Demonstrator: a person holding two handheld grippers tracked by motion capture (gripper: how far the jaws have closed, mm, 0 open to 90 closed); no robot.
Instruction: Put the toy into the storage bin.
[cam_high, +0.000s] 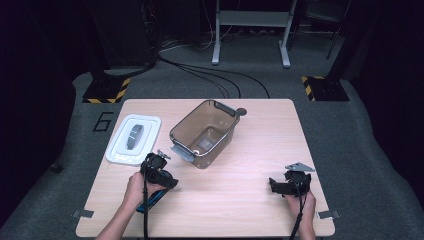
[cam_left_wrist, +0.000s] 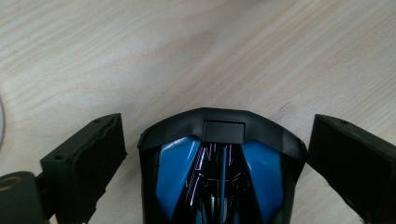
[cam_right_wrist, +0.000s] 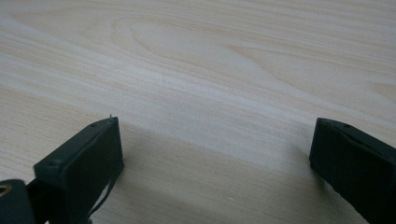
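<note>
Black jaws of the left gripper (cam_left_wrist: 215, 154) stood wide apart with a blue-and-black object (cam_left_wrist: 219, 172) between them, a gap showing on each side, so the pads did not press on it; no earlier look was there to compare. Its lower part was cut off by the bottom of the left gripper view, and what kind of thing it was could not be made out beyond a glossy blue shell with a black front band. From the high view the same object (cam_high: 152, 199) lay on the table (cam_high: 240, 210) near the front left corner, mostly hidden under the left gripper (cam_high: 159, 172) and the person's left hand (cam_high: 135, 189). The right gripper (cam_right_wrist: 212, 154) also had its jaws spread wide over bare wood, nothing between them; in the high view it (cam_high: 289, 184) sat near the front right edge, held by the right hand (cam_high: 302, 202). Farther back, a brownish see-through bin (cam_high: 205, 132) stood around the table's middle, something pale and small on its floor too blurred to name. A white lid (cam_high: 134, 139) lay beside it toward the left edge, its dark centre indistinct.
</note>
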